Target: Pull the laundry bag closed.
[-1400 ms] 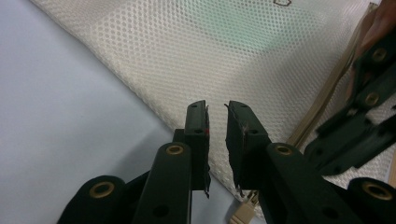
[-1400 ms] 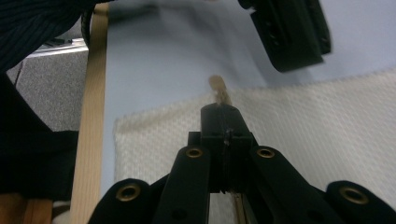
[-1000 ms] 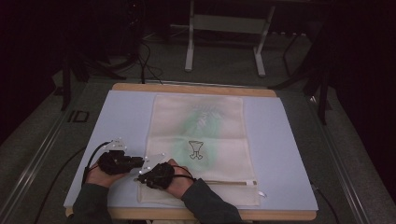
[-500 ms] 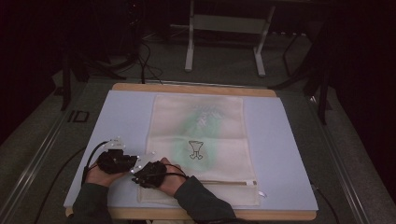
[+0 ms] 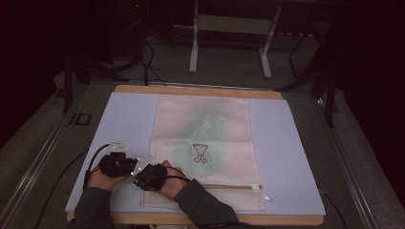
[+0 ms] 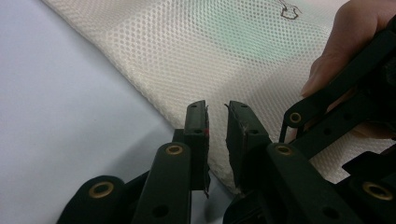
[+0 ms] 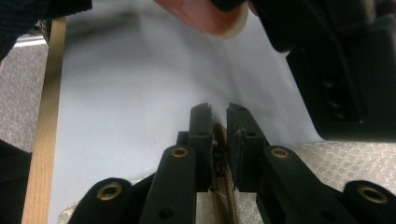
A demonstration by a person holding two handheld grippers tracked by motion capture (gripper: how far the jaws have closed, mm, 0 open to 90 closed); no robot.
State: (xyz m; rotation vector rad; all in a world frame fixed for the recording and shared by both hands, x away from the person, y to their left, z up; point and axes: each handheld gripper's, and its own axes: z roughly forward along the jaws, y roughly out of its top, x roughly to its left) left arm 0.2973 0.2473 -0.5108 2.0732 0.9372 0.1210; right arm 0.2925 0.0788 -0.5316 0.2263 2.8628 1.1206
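A white mesh bag (image 5: 210, 133) with a green blur and a small dark logo lies flat on a pale blue mat (image 5: 296, 157). Its zipper (image 5: 224, 187) runs along the near end. My left gripper (image 5: 140, 162) sits at the bag's near left edge. In the left gripper view its jaws (image 6: 217, 109) are pinched on that mesh edge (image 6: 210, 46). My right gripper (image 5: 139, 183) lies beside it, pointing left along the zipper. Its jaws (image 7: 218, 112) have just been closing, and they press on the brown zipper pull (image 7: 218, 135) at the end of the zipper (image 7: 223, 196).
The mat lies on a wooden table whose edge (image 7: 44, 116) runs close to the right gripper. The two hands almost touch; a thumb (image 7: 205, 14) and the left gripper's body (image 7: 341, 70) hang just ahead of the right jaws. Beyond the table, a metal stand (image 5: 229, 43) and cables lie on a dark floor.
My right hand has slid a little to the left along the bag's near end, closer to the left gripper. The left hand and the bag have stayed put.
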